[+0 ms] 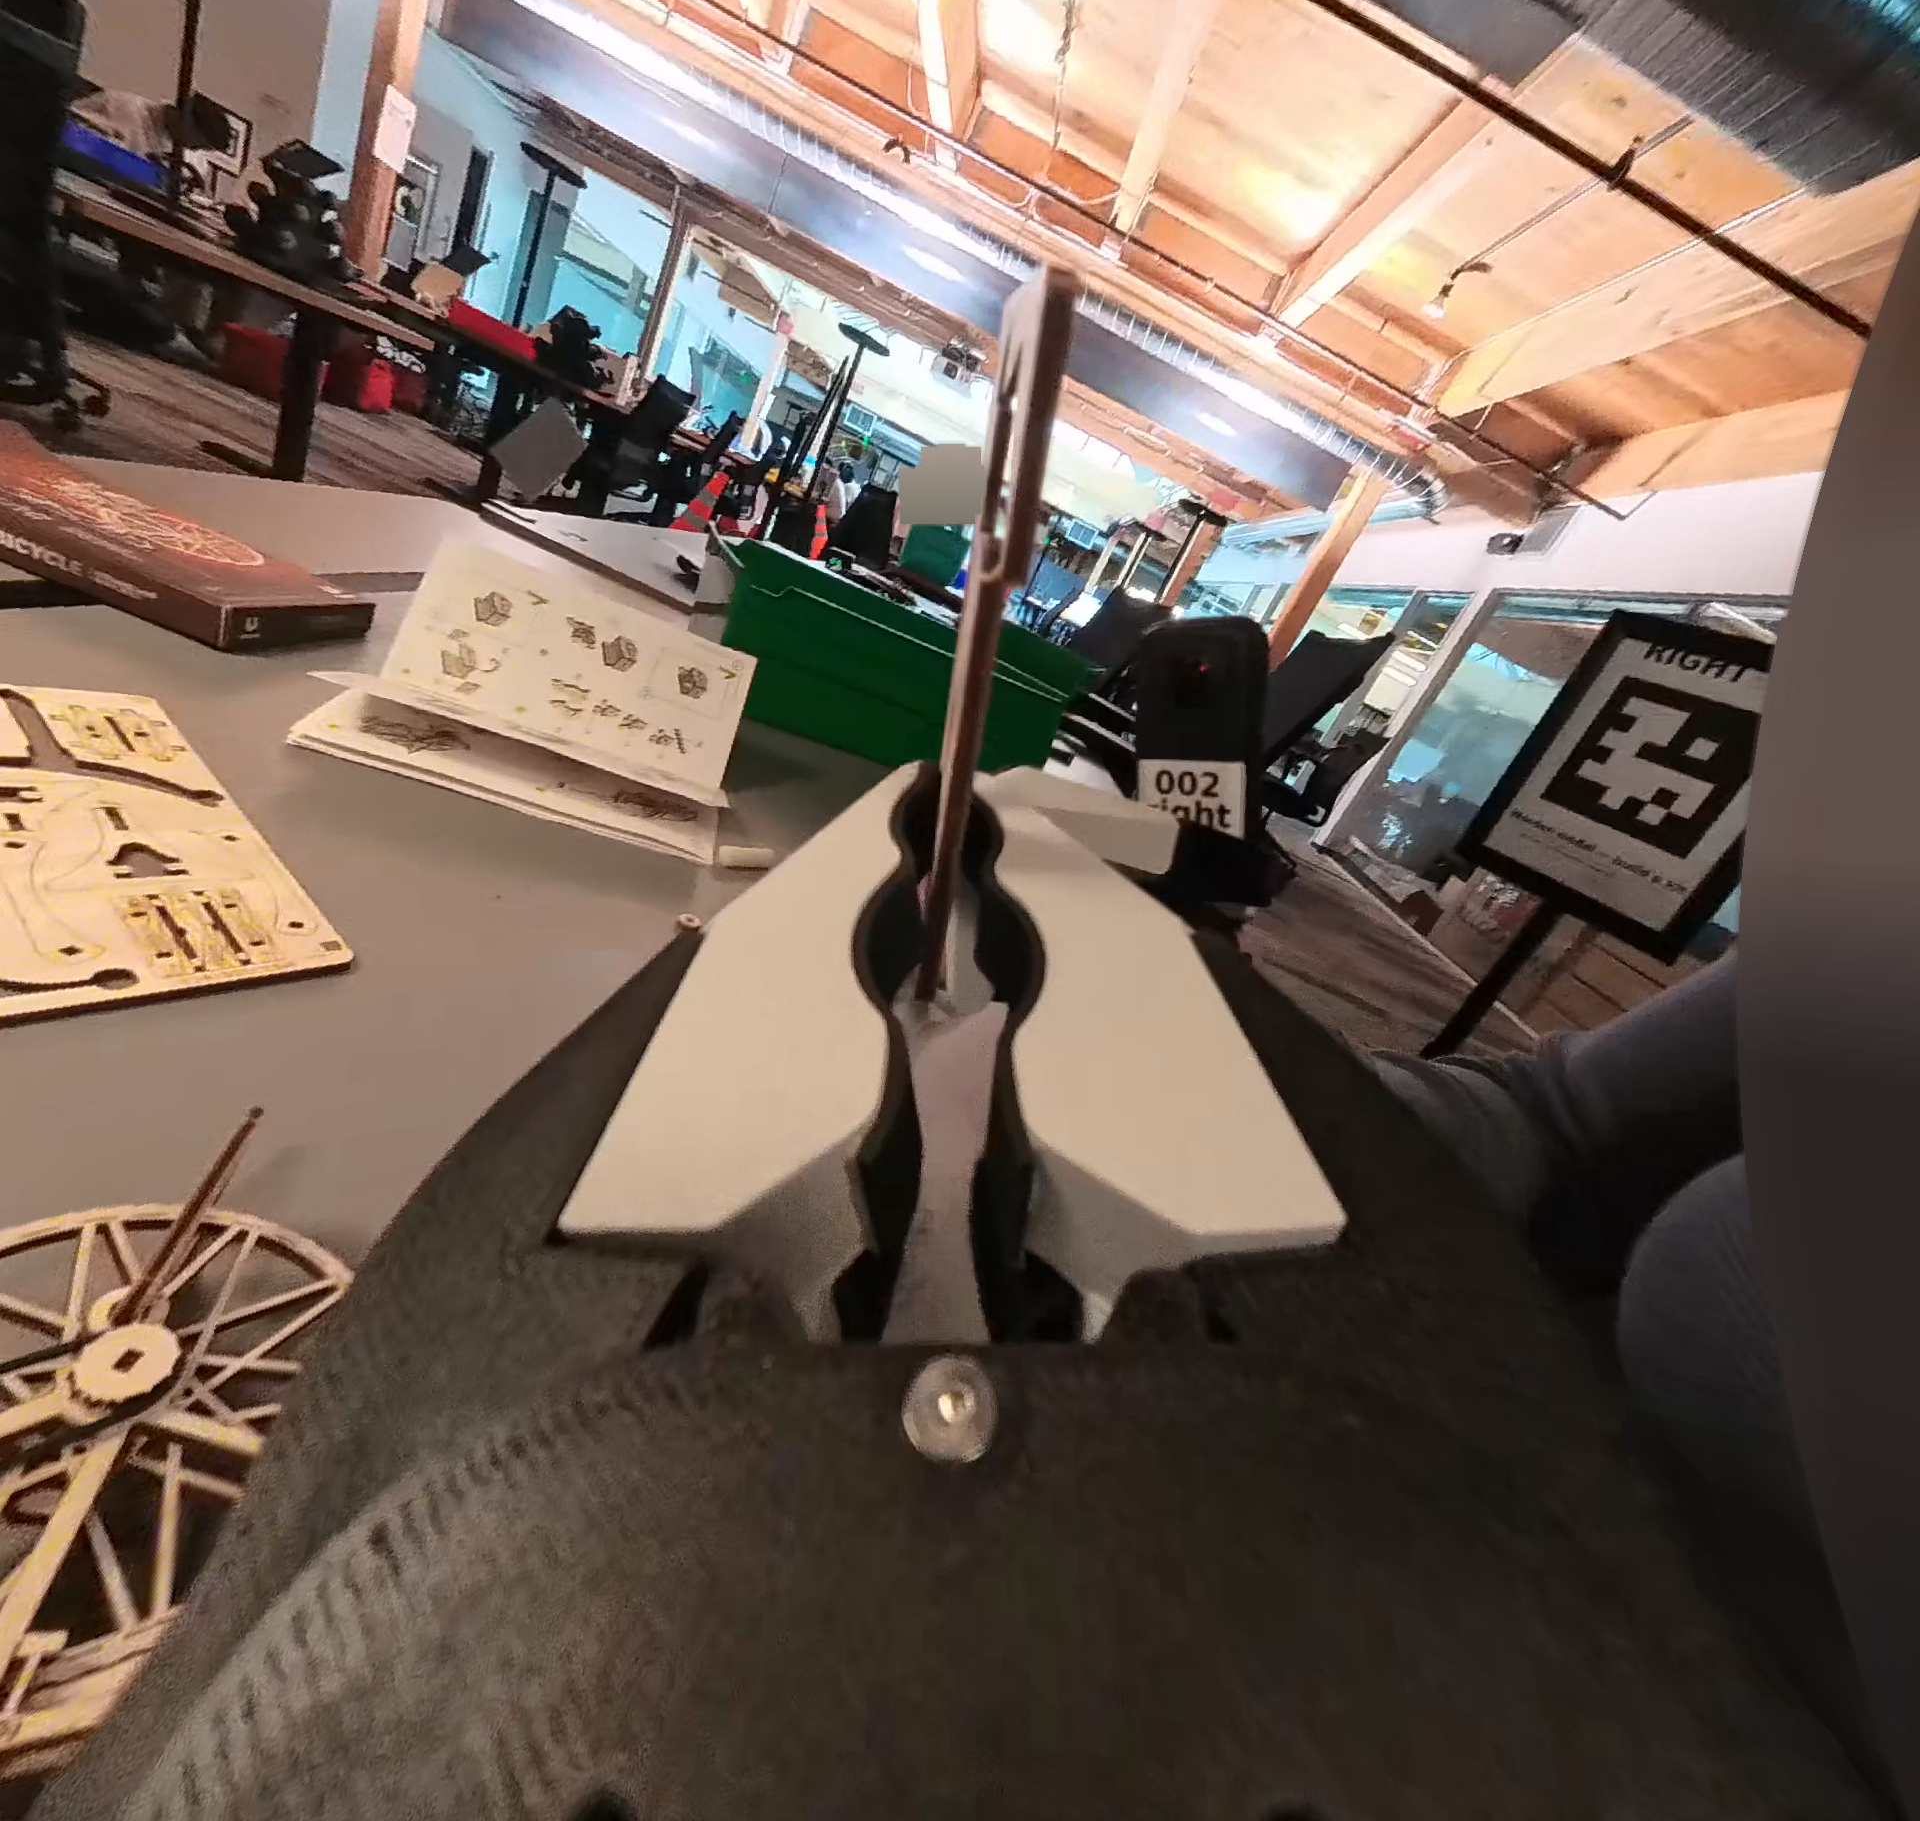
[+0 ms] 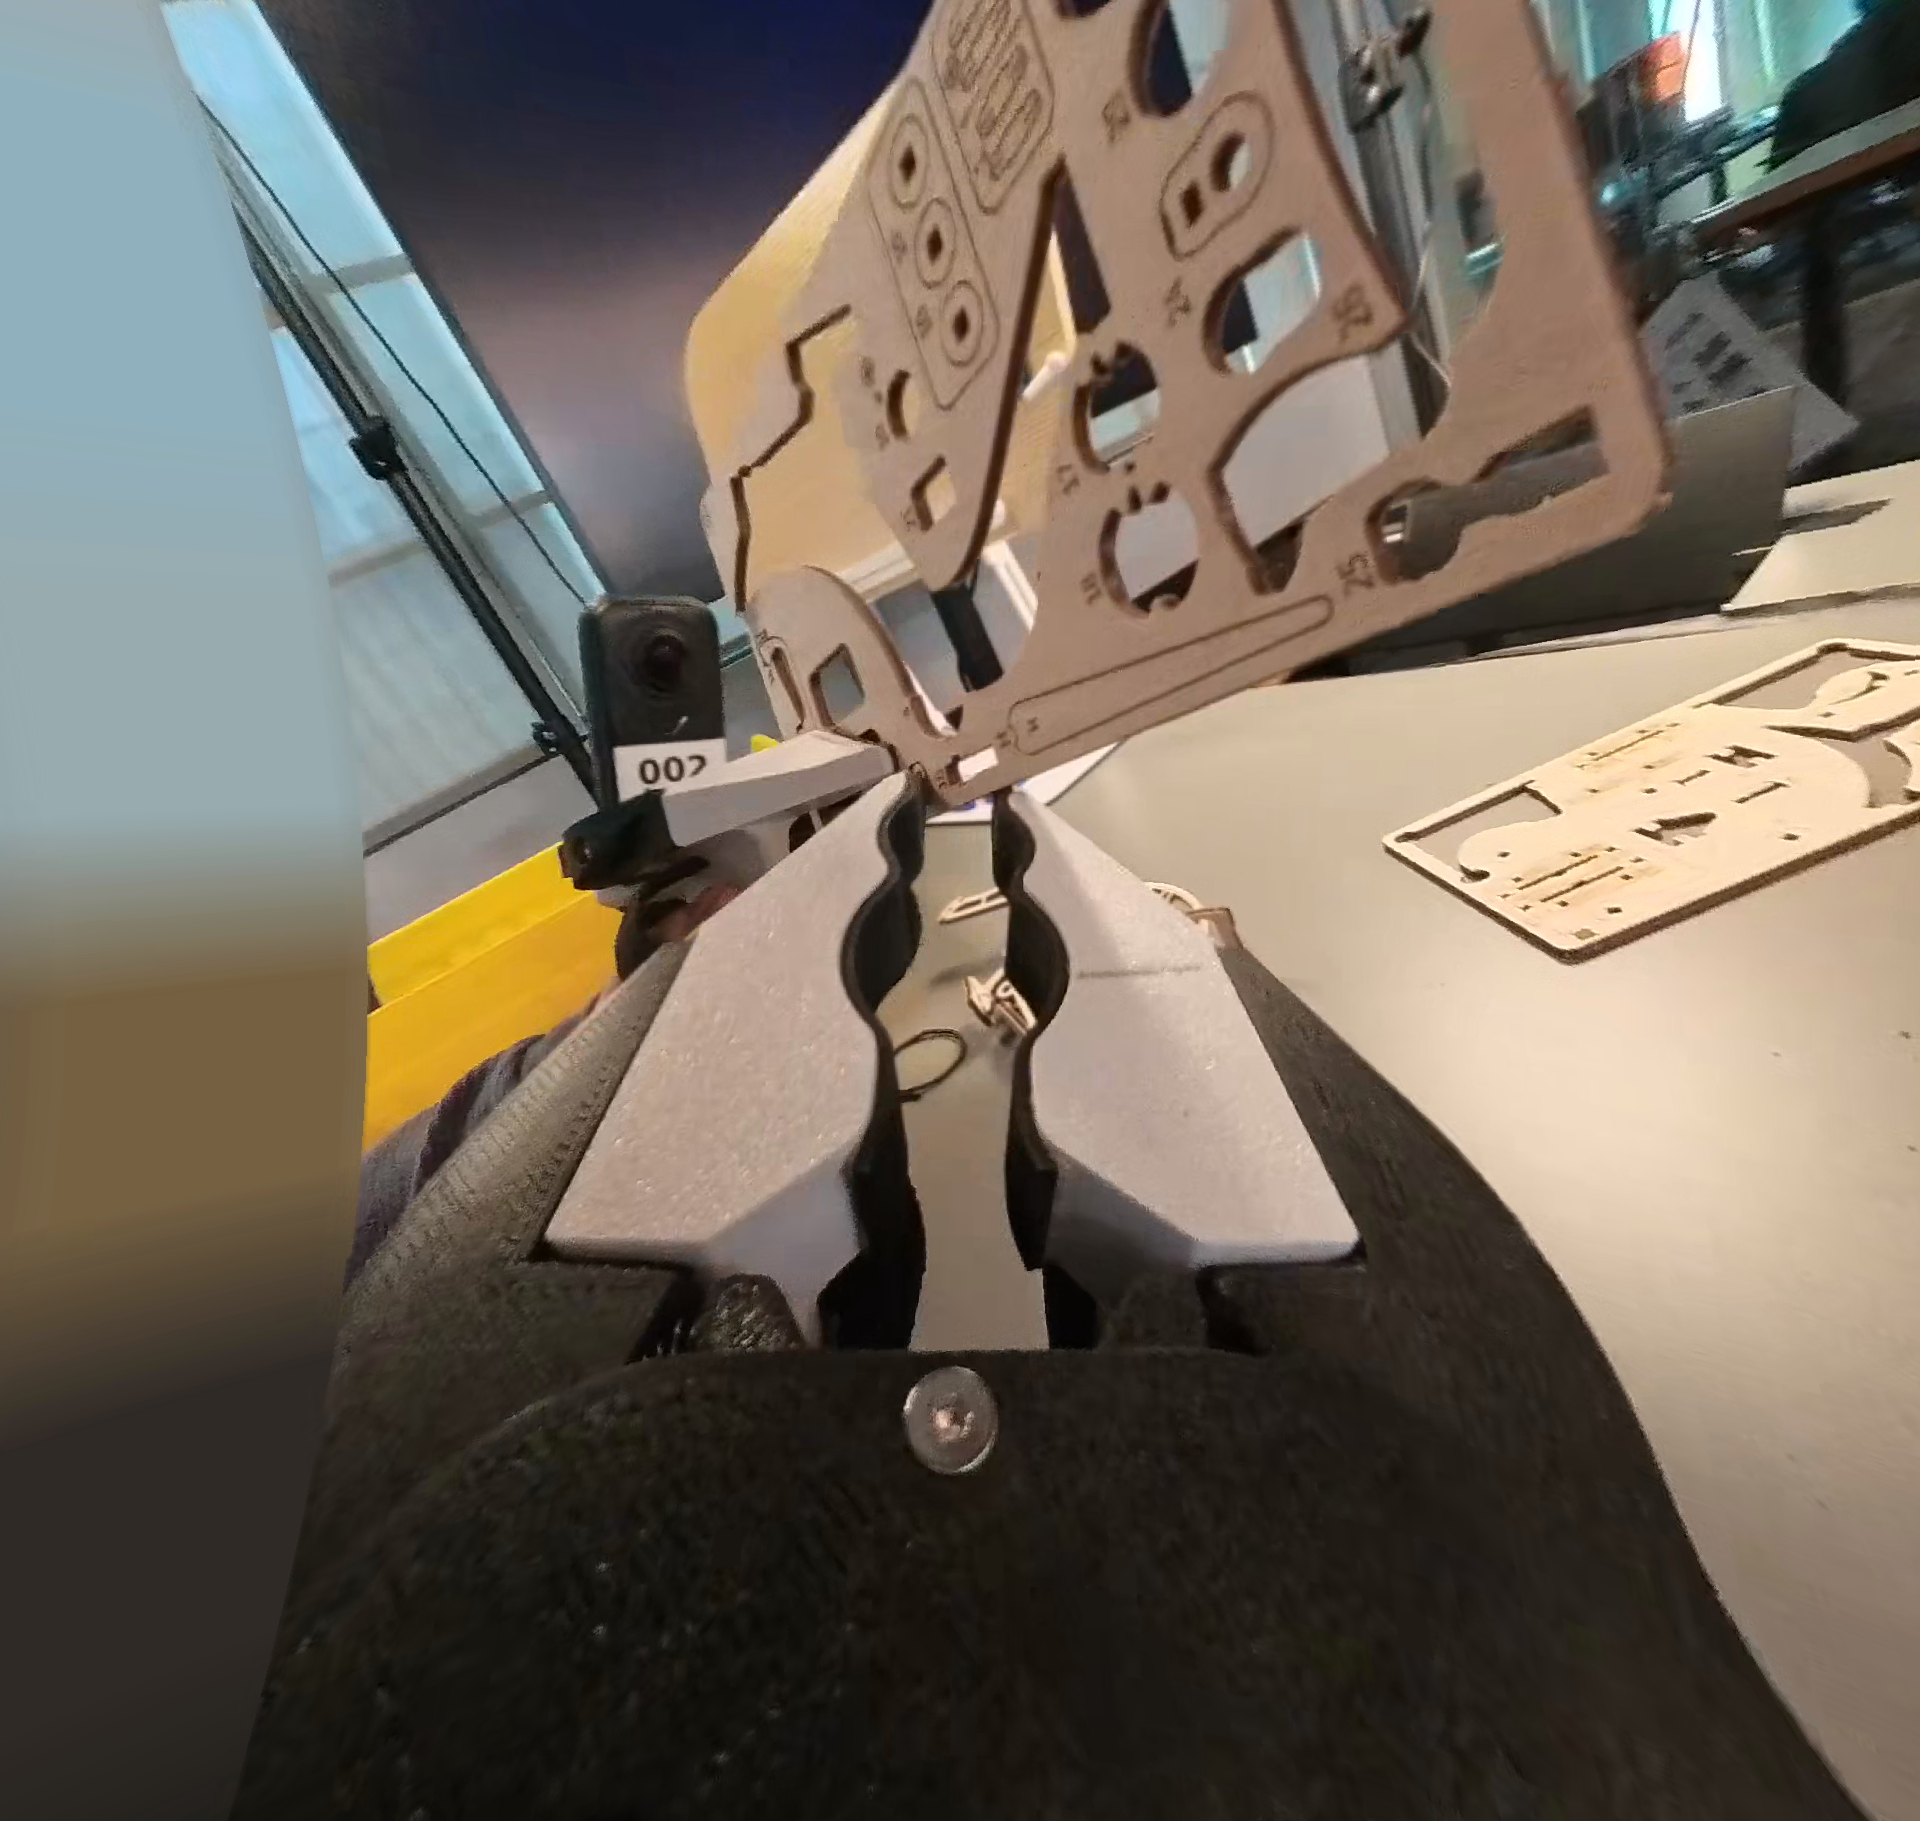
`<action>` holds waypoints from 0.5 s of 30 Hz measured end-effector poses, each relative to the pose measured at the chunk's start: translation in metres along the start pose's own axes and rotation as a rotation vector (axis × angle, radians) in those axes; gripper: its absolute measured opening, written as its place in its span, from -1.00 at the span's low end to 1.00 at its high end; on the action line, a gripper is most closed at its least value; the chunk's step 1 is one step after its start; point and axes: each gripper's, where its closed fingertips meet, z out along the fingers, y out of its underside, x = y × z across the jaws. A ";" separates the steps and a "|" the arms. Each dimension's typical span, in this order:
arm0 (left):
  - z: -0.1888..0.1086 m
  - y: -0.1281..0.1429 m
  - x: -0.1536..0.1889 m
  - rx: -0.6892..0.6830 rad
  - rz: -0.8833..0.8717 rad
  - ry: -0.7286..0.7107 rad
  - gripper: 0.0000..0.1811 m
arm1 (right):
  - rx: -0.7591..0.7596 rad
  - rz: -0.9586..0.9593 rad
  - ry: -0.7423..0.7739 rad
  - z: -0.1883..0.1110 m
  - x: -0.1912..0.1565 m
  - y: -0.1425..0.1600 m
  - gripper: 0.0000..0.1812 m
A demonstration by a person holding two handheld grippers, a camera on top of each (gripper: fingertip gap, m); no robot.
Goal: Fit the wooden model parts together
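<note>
My left gripper [image 1: 951, 800] is shut on a thin wooden parts sheet [image 1: 1003, 524], seen edge-on and standing up out of the jaws. In the right wrist view the same sheet [image 2: 1195, 337] shows its face, with cut-out parts and holes, held up off the grey table by the left gripper [image 2: 779, 779]. My right gripper [image 2: 958, 795] is open with a narrow gap, and its tips sit either side of the sheet's lower corner. The right gripper [image 1: 1101, 821] also shows just behind the left one. A built wooden spoked wheel [image 1: 156, 1356] lies at lower left.
Another wooden sheet [image 1: 125, 857] lies flat on the grey table [image 1: 468, 992], with an instruction booklet [image 1: 540, 701], a dark box [image 1: 156, 545] and a green bin [image 1: 883, 659] behind. A marker sign [image 1: 1621, 763] stands right. Small loose parts [image 2: 997, 1002], a sheet [image 2: 1662, 795] and a yellow bin [image 2: 468, 950] show. Only a small space, under 4 cm, lies between the two pairs of fingers. Left tips and right tips are each some 15 centimeters from the built wooden spoked wheel [image 1: 156, 1356].
</note>
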 end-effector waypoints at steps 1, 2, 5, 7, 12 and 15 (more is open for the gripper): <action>0.000 0.002 -0.002 -0.009 0.004 -0.010 -0.98 | -0.002 0.002 0.013 0.000 0.002 0.001 -0.89; 0.000 0.004 -0.003 -0.019 0.016 -0.022 -0.98 | -0.007 0.008 0.024 0.000 0.004 0.003 -0.90; 0.001 0.008 -0.007 -0.044 0.059 -0.061 -0.98 | -0.009 0.019 0.056 -0.001 0.008 0.006 -0.93; 0.002 0.011 -0.009 -0.071 0.106 -0.094 -0.98 | -0.012 0.001 0.080 -0.001 0.009 0.007 -0.97; 0.002 0.016 -0.015 -0.099 0.134 -0.126 -0.98 | -0.024 0.014 0.116 -0.001 0.015 0.012 -0.97; 0.002 0.018 -0.018 -0.108 0.145 -0.148 -0.98 | -0.028 0.031 0.132 0.000 0.018 0.014 -0.97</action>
